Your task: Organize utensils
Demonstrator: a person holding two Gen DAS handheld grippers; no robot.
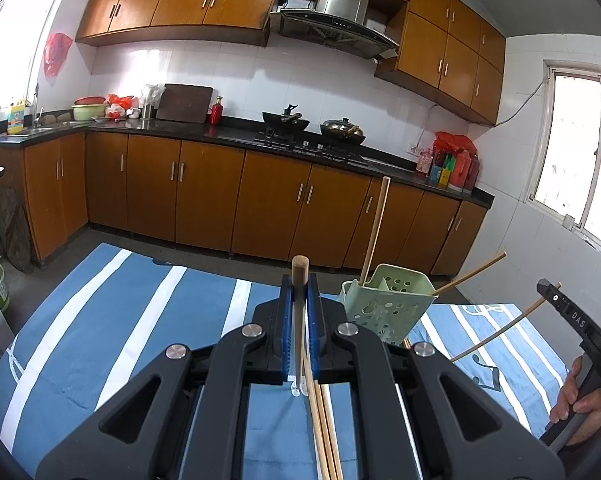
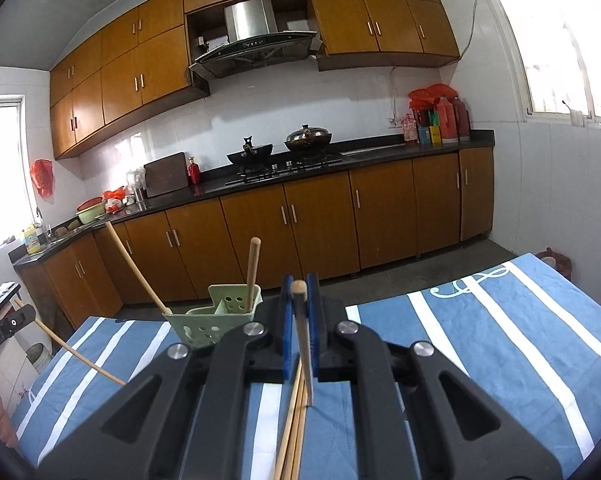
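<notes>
the left gripper (image 1: 300, 292) is clenched on a chopstick (image 1: 299, 304), its blue pads pressed to either side of the stick, whose round wooden end pokes up past the fingertips. the right gripper (image 2: 300, 296) is likewise clamped on a chopstick (image 2: 302, 320), held the same way with the butt end just above the pads.

between the two stands a pale green holder (image 1: 384, 304) with round holes, on a blue cloth (image 1: 120, 320) with white stripes. it is just right of the left gripper and just left of the right one. two chopsticks already stand in it, leaning apart: one upright (image 1: 374, 228) and one slanting outward (image 1: 472, 272).

more chopsticks lie on the cloth under each gripper (image 1: 324, 428), close together and roughly parallel.

in the left view the right gripper shows at the right edge, with a hand (image 1: 580, 396) on its grip.

beyond the table are brown cabinets (image 1: 204, 196) and a dark counter (image 1: 228, 132).
</notes>
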